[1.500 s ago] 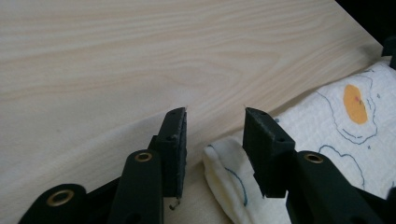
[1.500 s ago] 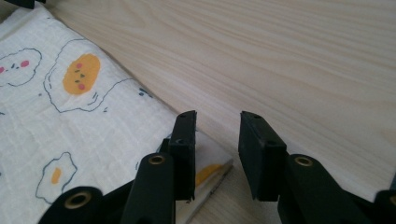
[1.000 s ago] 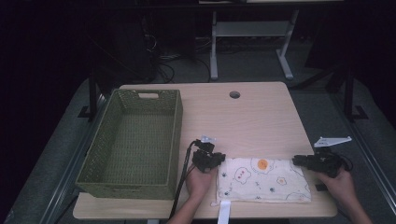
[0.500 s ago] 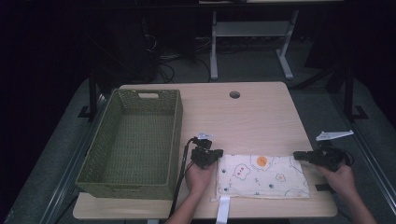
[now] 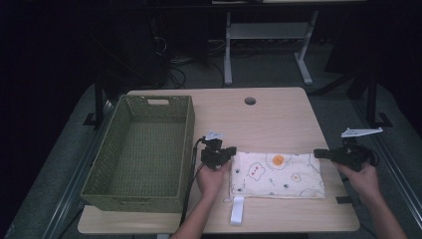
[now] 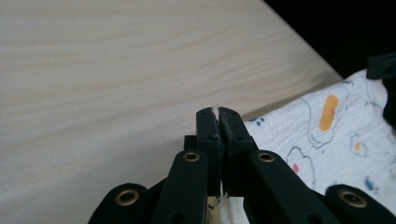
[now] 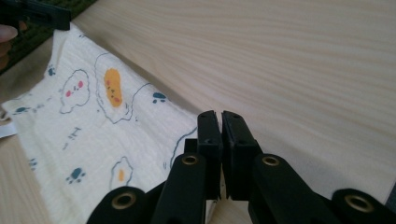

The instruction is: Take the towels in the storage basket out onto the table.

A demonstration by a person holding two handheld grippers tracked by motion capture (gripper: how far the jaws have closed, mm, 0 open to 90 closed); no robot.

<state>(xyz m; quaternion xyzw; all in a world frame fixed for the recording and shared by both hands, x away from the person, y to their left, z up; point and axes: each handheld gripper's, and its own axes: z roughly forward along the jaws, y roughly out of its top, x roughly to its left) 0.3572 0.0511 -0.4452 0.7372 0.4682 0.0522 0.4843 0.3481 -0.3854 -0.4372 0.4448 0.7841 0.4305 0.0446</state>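
- Since a second ago both my grippers have lifted slightly, raising the far edge of the cloth (image 5: 276, 175) off the table (image 5: 278, 114).
- My left gripper (image 5: 217, 155) and right gripper (image 5: 332, 155) are each clamped on a far corner.
- Uneven pulling could slip a corner free.
- The basket (image 5: 144, 149), left of the cloth, crowds my left hand; the white strap (image 5: 237, 210) dangles nearer me.

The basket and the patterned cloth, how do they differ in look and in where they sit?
The basket is green, woven and deep-walled; the cloth is cream, flat and printed with small cartoon figures. The basket stands free on the table's left side; the cloth lies near the front edge, pinched at its far corners by the left gripper and right gripper. Both rest on the wooden table.
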